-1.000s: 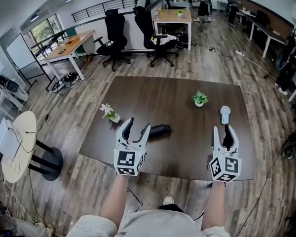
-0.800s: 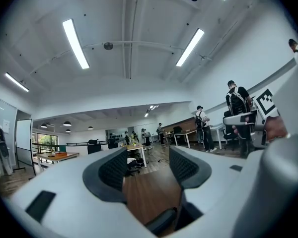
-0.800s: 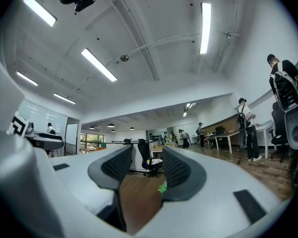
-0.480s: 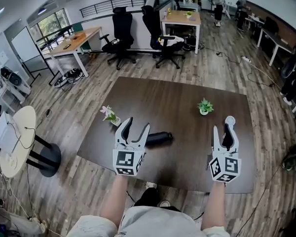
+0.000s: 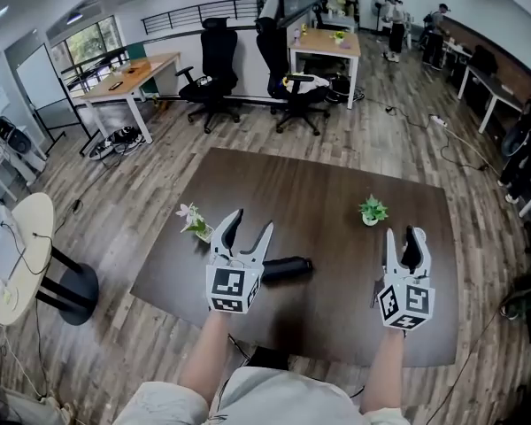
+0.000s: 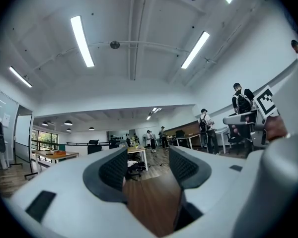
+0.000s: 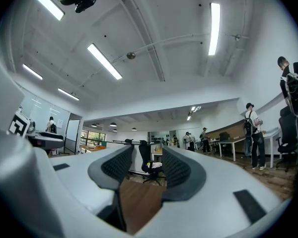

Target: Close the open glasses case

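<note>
You hold left gripper (image 5: 250,222) jaws apart, empty, just beside glasses case (image 5: 288,268), likely staged for reach; right gripper (image 5: 406,237) also apart, empty.

Pretty clearly an open-plan office. There's a wood-plank floor (image 5: 142,184) everywhere and a big dark desk (image 5: 319,193) mid-frame in the head view. Behind it, toward the top of the frame, black swivel chairs (image 5: 214,69) are parked by light-wood work desks (image 5: 124,78) with white legs. A whiteboard (image 5: 42,76) and a window (image 5: 93,42) sit at the upper left, and a black railing (image 5: 190,13) runs along the back. More desks line the right edge (image 5: 487,47), and people (image 5: 392,11) stand around at the upper right. There's a pale round table (image 5: 18,255) at the left edge too. The left gripper view shows long strip lights (image 6: 82,41) on a white ceiling.
</note>
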Demonstrator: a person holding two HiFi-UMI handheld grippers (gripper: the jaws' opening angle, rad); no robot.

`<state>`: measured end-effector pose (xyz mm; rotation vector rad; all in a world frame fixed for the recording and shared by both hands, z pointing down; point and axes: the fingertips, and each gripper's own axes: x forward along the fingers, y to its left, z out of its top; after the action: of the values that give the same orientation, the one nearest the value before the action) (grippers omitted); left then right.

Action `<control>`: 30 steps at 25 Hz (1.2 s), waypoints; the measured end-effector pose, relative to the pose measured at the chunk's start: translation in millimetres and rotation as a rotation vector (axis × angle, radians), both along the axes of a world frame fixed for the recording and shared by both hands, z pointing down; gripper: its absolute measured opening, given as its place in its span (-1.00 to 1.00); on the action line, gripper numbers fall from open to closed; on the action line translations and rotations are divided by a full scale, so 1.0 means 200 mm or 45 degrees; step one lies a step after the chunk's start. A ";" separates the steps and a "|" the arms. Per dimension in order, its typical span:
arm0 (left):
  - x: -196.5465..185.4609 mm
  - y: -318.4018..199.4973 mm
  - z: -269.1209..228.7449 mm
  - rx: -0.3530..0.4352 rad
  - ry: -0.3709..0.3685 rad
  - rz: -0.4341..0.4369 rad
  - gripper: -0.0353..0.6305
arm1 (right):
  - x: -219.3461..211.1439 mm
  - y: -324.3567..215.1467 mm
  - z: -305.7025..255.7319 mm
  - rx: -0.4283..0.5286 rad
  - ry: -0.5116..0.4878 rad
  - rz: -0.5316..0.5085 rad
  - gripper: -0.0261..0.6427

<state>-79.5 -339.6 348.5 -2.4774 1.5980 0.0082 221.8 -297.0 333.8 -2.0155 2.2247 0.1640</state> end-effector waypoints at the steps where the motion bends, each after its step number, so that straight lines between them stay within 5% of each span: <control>1: -0.01 -0.02 0.00 0.001 -0.002 0.002 -0.10 | -0.01 -0.02 -0.01 0.002 0.005 0.000 -0.34; 14: 0.01 -0.05 0.16 -0.079 -0.058 0.050 -0.10 | -0.08 -0.04 0.10 -0.061 0.016 -0.004 -0.34; 30: 0.25 0.06 0.90 -0.392 -0.585 0.300 -0.09 | -0.09 -0.02 0.41 -0.201 -0.087 -0.011 -0.34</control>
<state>-30.1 -327.6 528.1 -2.6114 1.1819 -0.7654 203.6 -301.1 416.4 -2.0536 2.2689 -0.0826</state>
